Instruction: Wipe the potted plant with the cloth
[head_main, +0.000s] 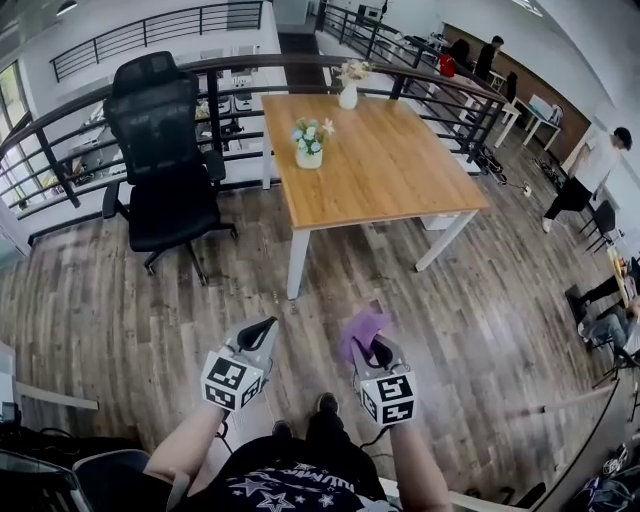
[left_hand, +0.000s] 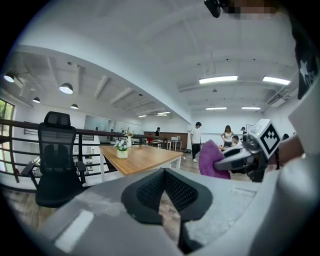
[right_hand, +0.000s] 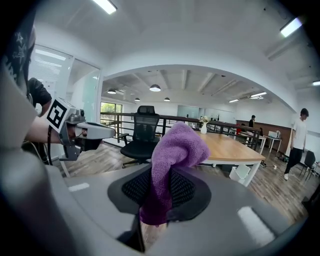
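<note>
The potted plant (head_main: 309, 143), white and pale flowers in a small white pot, stands on the wooden table (head_main: 400, 170) near its left edge; it is also in the left gripper view (left_hand: 121, 148). My right gripper (head_main: 378, 350) is shut on a purple cloth (head_main: 362, 328), which bunches up above the jaws (right_hand: 172, 155). My left gripper (head_main: 264, 330) is shut with nothing between its black pads (left_hand: 150, 192). Both grippers hang over the wood floor, well short of the table. In the left gripper view the cloth (left_hand: 211, 159) shows at the right.
A black office chair (head_main: 165, 150) stands left of the table. A second white vase (head_main: 348, 92) sits at the table's far edge by the dark railing (head_main: 120, 85). People (head_main: 585, 180) stand and sit at the right.
</note>
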